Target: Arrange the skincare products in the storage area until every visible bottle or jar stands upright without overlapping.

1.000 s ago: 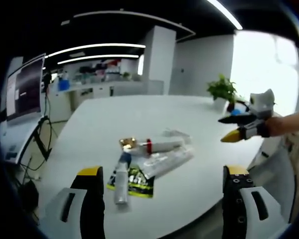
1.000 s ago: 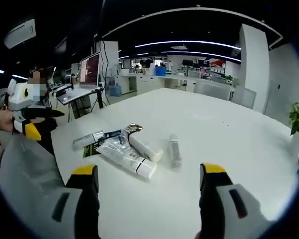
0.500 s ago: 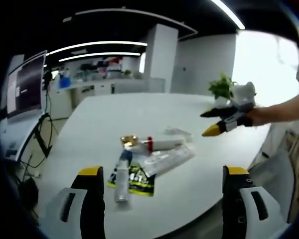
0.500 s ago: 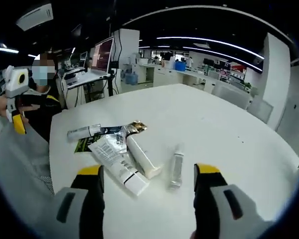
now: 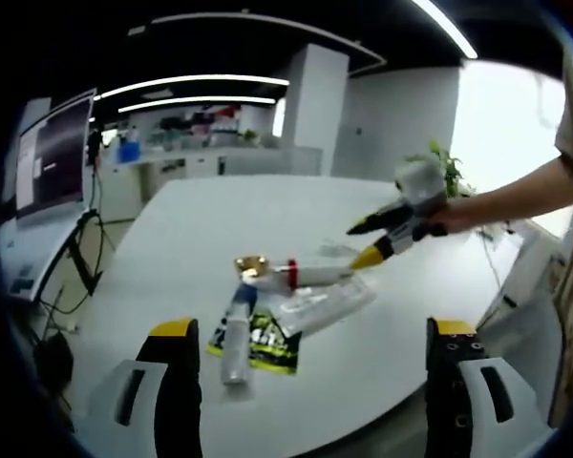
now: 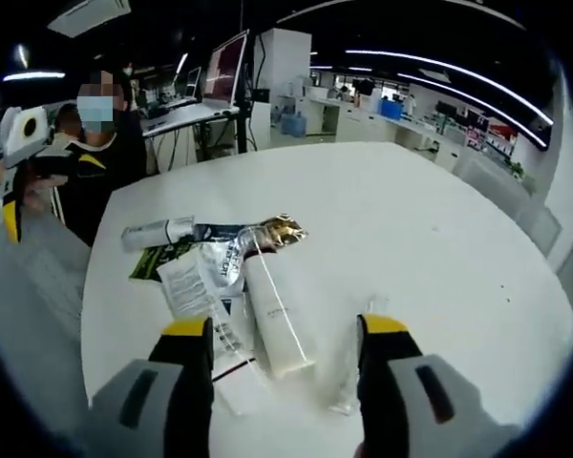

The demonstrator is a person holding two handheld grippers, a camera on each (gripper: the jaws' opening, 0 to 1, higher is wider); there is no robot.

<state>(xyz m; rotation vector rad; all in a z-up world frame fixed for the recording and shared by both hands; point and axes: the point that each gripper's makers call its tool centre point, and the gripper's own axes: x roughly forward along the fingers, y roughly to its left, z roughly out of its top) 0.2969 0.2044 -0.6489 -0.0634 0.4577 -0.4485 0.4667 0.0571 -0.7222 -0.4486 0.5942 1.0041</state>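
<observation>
**A:** Where are the tools?

**B:** The right gripper (image 6: 285, 329) has its jaws apart with nothing held, low over the white tube (image 6: 273, 313), which lies between them. Just beside its right jaw lies a small clear tube (image 6: 355, 370). The left gripper (image 5: 312, 334) is also spread and empty, hanging back at the edge of the white table (image 5: 201, 215).

**A:** And the products?

**B:** All lying flat in one heap: a clear packet (image 6: 202, 283) against the white tube, a green sachet (image 5: 258, 340) under a slim bottle (image 5: 234, 339), and a gold-wrapped piece (image 6: 280, 229) at the far end.

**A:** So how far along?

**B:** I'd say barely begun. Nothing stands upright, several pieces overlap, and every item is left to separate and stand.
</observation>
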